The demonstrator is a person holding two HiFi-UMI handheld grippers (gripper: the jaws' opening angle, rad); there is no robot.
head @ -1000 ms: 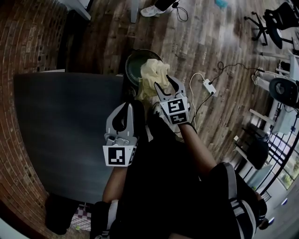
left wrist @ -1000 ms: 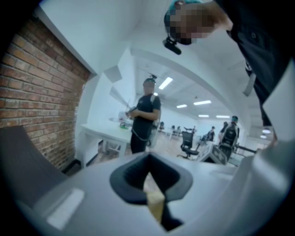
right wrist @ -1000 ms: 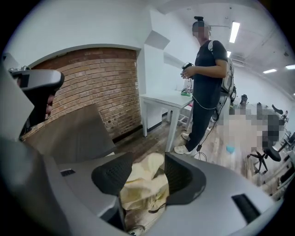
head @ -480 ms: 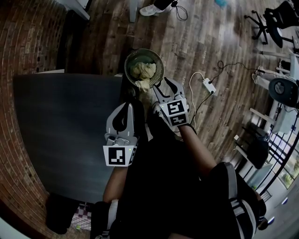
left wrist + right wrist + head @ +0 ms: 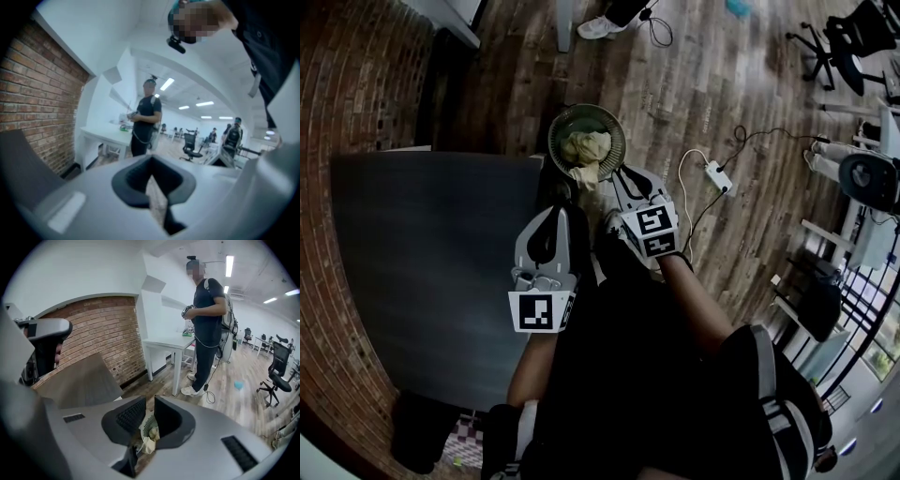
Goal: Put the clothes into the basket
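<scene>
Your head view sets the round basket (image 5: 609,127) on the wooden floor (image 5: 694,84), just past the corner of the dark table (image 5: 422,253), with the pale yellow cloth (image 5: 587,147) bunched inside it and one fold hanging over the near rim. Your right claw (image 5: 630,178) hovers just beside that rim, while your left claw (image 5: 555,216) sits nearer you, over the table's edge. Your left gripper view gives what the head view cannot: the left claw (image 5: 151,177) is clenched with its pads meeting and nothing between them, and it looks out at a standing person (image 5: 146,119) and a brick wall (image 5: 37,93). Your right gripper view shows the right claw (image 5: 149,416) has just been closing. A narrow gap remains between its pads and nothing is gripped. Through that gap you see the basket (image 5: 146,426) and the cloth (image 5: 153,433) lying in it below.
</scene>
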